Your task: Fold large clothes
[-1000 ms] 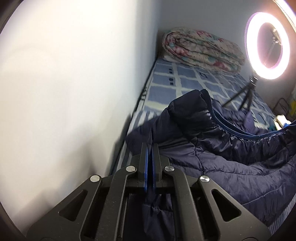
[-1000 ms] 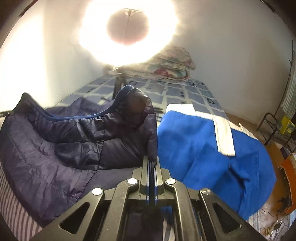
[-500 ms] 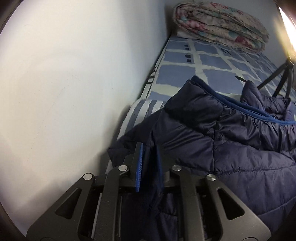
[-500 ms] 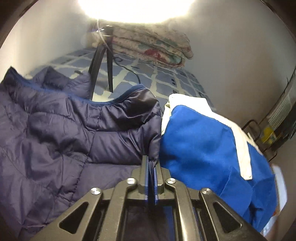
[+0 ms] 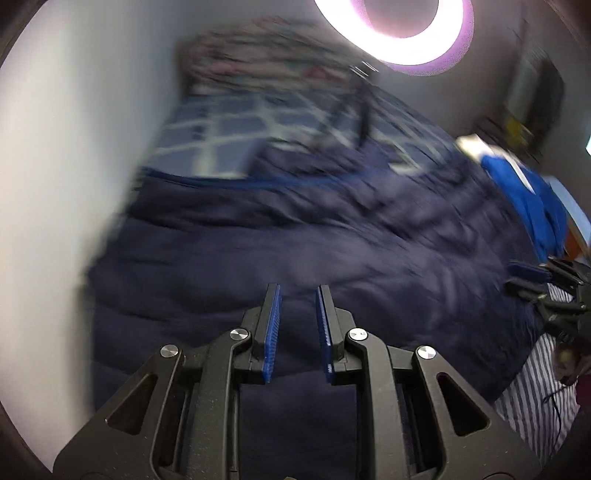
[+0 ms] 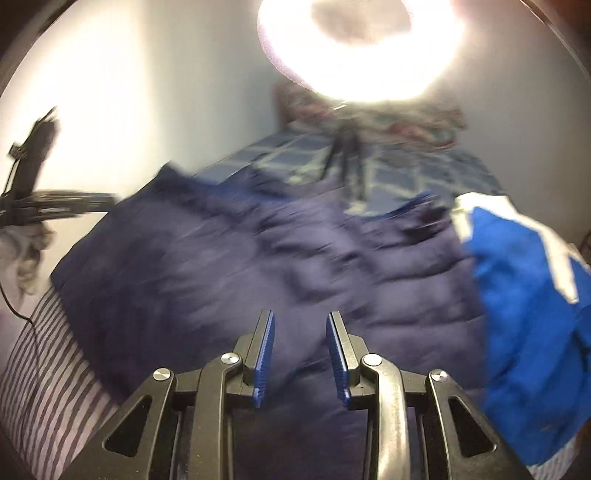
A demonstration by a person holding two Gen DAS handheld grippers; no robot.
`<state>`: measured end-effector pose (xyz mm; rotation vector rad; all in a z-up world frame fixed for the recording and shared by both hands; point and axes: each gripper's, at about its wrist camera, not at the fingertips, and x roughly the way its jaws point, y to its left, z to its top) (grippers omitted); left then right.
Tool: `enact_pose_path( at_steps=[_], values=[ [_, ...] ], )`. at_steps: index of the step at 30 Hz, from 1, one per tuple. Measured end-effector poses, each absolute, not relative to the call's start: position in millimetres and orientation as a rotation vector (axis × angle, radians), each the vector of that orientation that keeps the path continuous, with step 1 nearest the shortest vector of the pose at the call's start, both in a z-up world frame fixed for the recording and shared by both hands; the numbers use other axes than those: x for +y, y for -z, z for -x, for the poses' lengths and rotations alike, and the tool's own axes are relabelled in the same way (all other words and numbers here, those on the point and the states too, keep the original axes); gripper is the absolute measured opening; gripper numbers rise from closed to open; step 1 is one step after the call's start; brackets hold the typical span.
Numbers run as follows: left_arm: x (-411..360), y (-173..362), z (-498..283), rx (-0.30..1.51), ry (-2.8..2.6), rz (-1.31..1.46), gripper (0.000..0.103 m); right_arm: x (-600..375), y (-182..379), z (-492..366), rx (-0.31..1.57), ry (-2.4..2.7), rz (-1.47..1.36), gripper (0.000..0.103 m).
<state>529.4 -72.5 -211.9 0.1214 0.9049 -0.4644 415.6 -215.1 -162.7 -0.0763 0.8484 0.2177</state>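
Observation:
A dark navy quilted jacket lies spread flat across the bed; it also shows in the right wrist view. Both views are motion-blurred. My left gripper is open and empty just above the jacket's near part. My right gripper is open and empty above the jacket's near edge. The right gripper shows at the right edge of the left wrist view, and the left gripper at the left edge of the right wrist view.
A blue and white garment lies right of the jacket. A ring light on a tripod stands on the checked bedsheet. A folded floral quilt sits at the far end. A white wall runs along the left.
Both grippers have opened and let go of the jacket, which now lies flat on the bed. Both have pulled back and the views have swung.

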Motion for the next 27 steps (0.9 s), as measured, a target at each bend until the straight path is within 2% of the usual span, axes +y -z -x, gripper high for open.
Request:
enact_pose_path(
  at_steps=[4, 7, 12, 13, 15, 16, 18, 19, 20, 22, 27],
  values=[
    [-121, 258, -548, 0.933, 0.387, -0.305, 0.018, -204, 190, -430, 0.915, -0.206, 0.076, 0.029],
    [-116, 287, -565, 0.968, 0.331, -0.265, 0.022, -213, 215, -447, 0.981, -0.156, 0.060, 0.030],
    [-101, 271, -563, 0.983, 0.338, -0.161, 0.022, -230, 207, -428, 0.977, -0.143, -0.038, 0.030],
    [-97, 264, -557, 0.971, 0.339, -0.142, 0.022, -236, 202, -419, 0.968, -0.149, -0.067, 0.033],
    [-91, 250, -546, 0.943, 0.343, -0.128, 0.022, -250, 188, -388, 0.945, -0.155, -0.143, 0.045],
    [-88, 242, -537, 0.924, 0.343, -0.122, 0.022, -256, 185, -375, 0.932, -0.138, -0.162, 0.054],
    [-82, 232, -525, 0.895, 0.346, -0.103, 0.022, -270, 176, -338, 0.900, -0.087, -0.181, 0.060],
    [-77, 228, -517, 0.877, 0.333, -0.108, 0.023, -277, 173, -325, 0.895, -0.062, -0.190, 0.066],
    [-72, 228, -509, 0.869, 0.315, -0.113, 0.023, -287, 172, -310, 0.892, -0.030, -0.208, 0.076],
    [-58, 230, -493, 0.849, 0.277, -0.128, 0.023, -308, 174, -287, 0.890, 0.039, -0.266, 0.084],
    [-14, 252, -485, 0.846, 0.110, -0.151, 0.024, -367, 206, -264, 0.920, 0.109, -0.620, 0.085]
  ],
)
